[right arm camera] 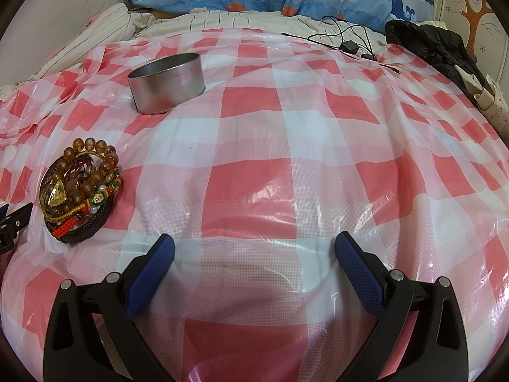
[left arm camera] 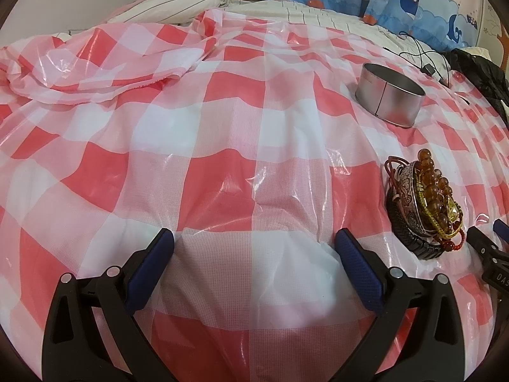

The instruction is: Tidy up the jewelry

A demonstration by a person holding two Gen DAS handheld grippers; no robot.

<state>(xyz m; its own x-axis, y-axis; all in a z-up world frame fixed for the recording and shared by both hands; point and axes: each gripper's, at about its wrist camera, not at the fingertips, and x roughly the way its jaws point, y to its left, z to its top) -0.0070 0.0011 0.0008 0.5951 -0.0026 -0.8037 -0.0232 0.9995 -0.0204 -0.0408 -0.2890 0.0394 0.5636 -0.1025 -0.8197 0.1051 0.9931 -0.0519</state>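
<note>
Not started: both your left gripper and right gripper gape wide, empty. Bracelet pile sits lower left, tin upper left. Next, likely pinch one bracelet off the top.

White letters "DAS" on the right tongs.

Low side-by-side wrist views, sharing tin

The checked sheet is seen as glossy, crinkled plastic film. The round tin is shown in brushed, matt metal. The amber beads are rendered glassy and translucent (the woven black bracelet appears matt). The finger pads are textured blue rubber.
</note>
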